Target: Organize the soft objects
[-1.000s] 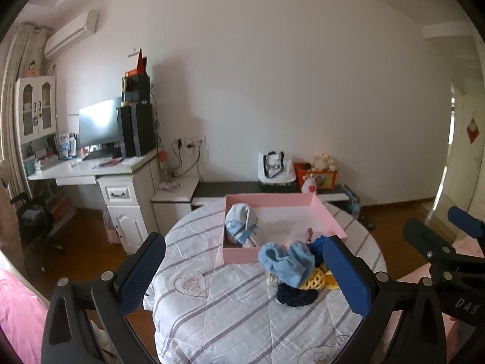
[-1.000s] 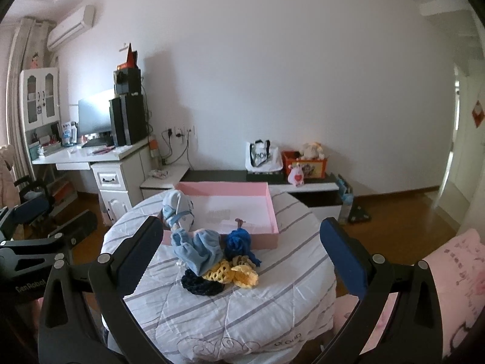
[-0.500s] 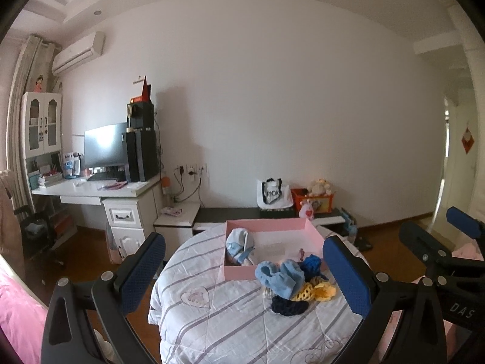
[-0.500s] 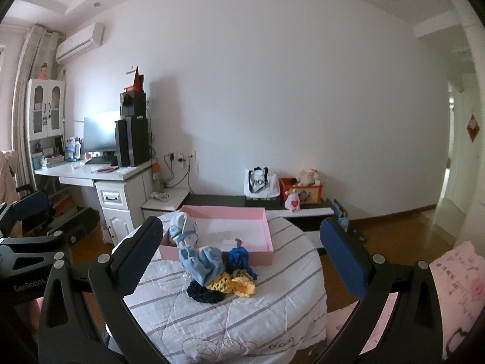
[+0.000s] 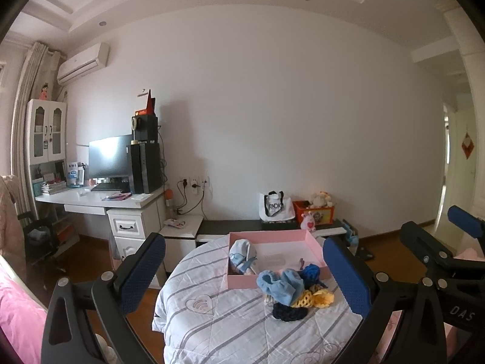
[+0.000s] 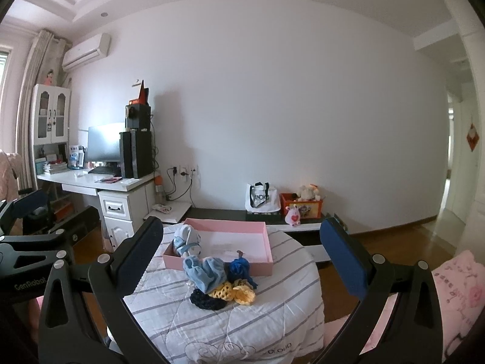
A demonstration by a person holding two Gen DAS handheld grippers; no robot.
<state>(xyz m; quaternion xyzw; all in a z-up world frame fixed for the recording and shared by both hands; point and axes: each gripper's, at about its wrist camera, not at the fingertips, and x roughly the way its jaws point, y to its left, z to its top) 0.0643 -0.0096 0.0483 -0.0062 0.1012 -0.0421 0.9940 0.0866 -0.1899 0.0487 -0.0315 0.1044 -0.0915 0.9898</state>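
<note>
Both grippers have been drawn back and tilted up since a second ago, so the round table is seen smaller and lower. The left gripper and right gripper are held wide apart and empty, presumably readied for a reach. The soft pile is left just before the pink tray, one pale blue toy already laid inside
</note>
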